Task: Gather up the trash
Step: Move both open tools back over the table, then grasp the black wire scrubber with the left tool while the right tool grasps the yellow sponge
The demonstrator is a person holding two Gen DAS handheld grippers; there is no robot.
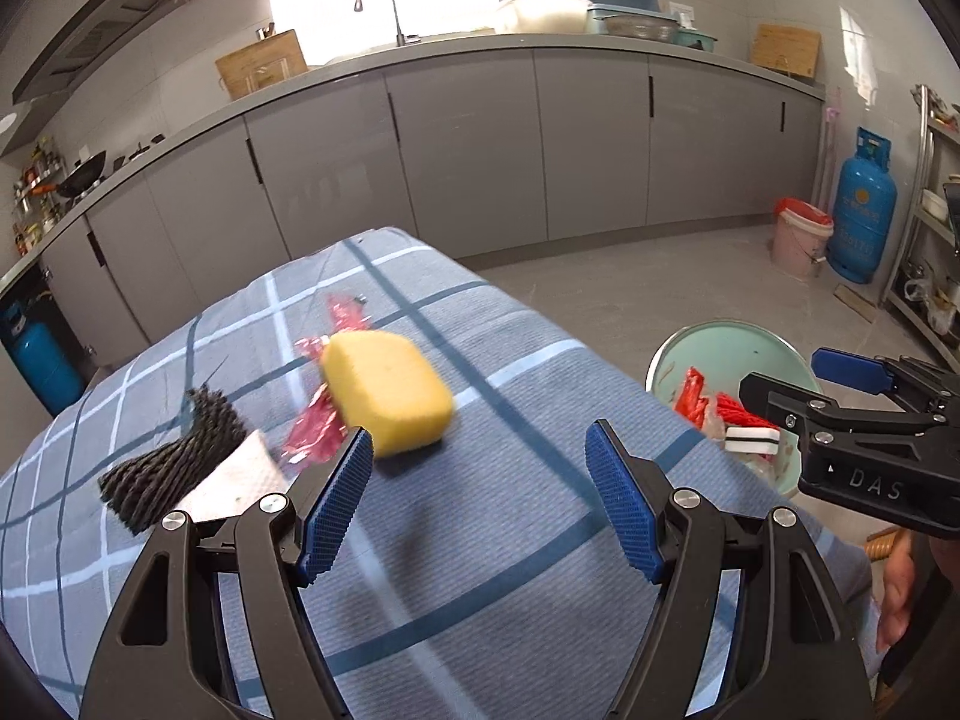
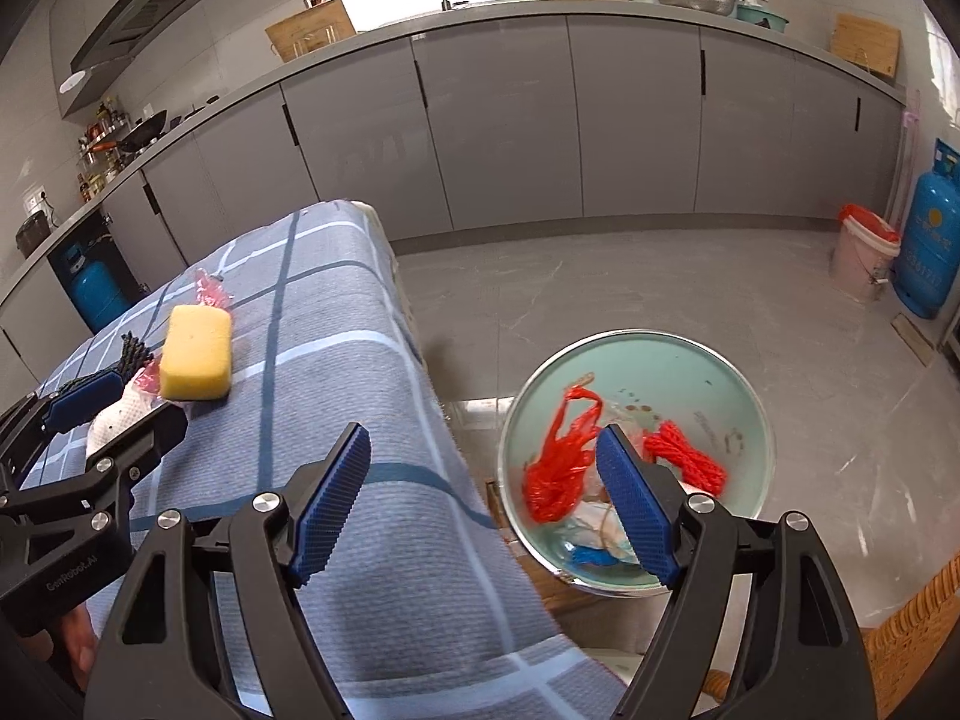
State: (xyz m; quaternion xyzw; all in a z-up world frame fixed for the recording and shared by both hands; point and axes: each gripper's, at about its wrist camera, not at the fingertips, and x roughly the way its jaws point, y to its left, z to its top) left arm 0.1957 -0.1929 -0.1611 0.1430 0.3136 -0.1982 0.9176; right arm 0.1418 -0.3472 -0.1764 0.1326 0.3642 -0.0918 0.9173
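A yellow sponge [image 1: 387, 391] lies on the blue checked tablecloth [image 1: 480, 540], on top of a red plastic wrapper [image 1: 315, 429]. A black mesh scrubber [image 1: 174, 459] and a white paper towel [image 1: 234, 483] lie left of it. My left gripper [image 1: 477, 495] is open and empty, just short of the sponge. My right gripper [image 2: 483, 507] is open and empty above the table's right edge, next to the pale green bin [image 2: 708, 372]. The bin holds a red plastic bag [image 2: 558, 462], red mesh [image 2: 687, 459] and other scraps. The sponge also shows in the right wrist view [image 2: 197, 353].
Grey kitchen cabinets [image 1: 468, 144] run along the back wall with a sink tap [image 1: 378, 3]. A pink bucket [image 1: 798, 237] and a blue gas cylinder [image 1: 861, 213] stand at the right. A metal shelf rack [image 1: 930, 210] is at the far right.
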